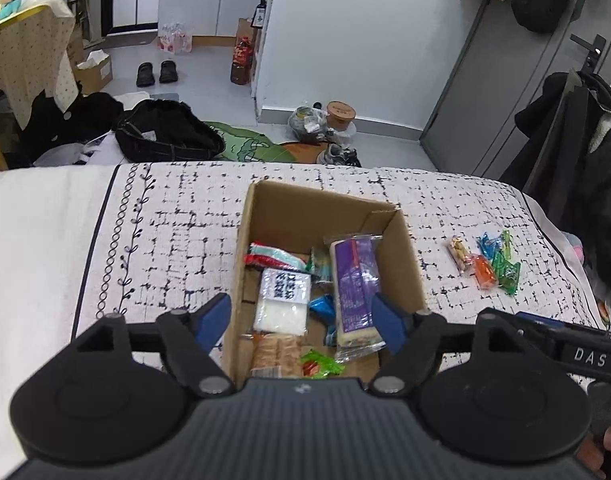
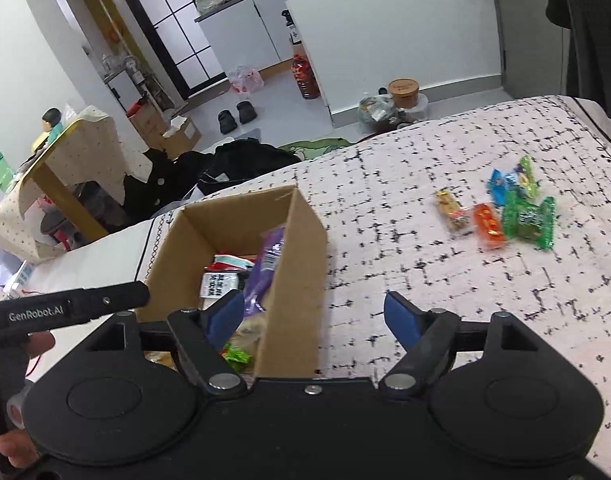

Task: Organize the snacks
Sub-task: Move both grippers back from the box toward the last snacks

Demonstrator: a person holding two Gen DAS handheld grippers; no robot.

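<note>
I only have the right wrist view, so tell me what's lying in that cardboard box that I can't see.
Observer: A white packet with black print lies flat beside the long purple packet.
Operator: Anything near the box's close end?
Observer: A pack of crackers lies there, with a green candy next to it.
Operator: Is the left gripper holding anything?
Observer: No, the left gripper is open over the cardboard box, its pads touching nothing.

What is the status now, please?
Both tongs, left and right, open, empty. Cardboard box part filled. Loose snacks wait on bedspread. Nothing in the way.
</note>
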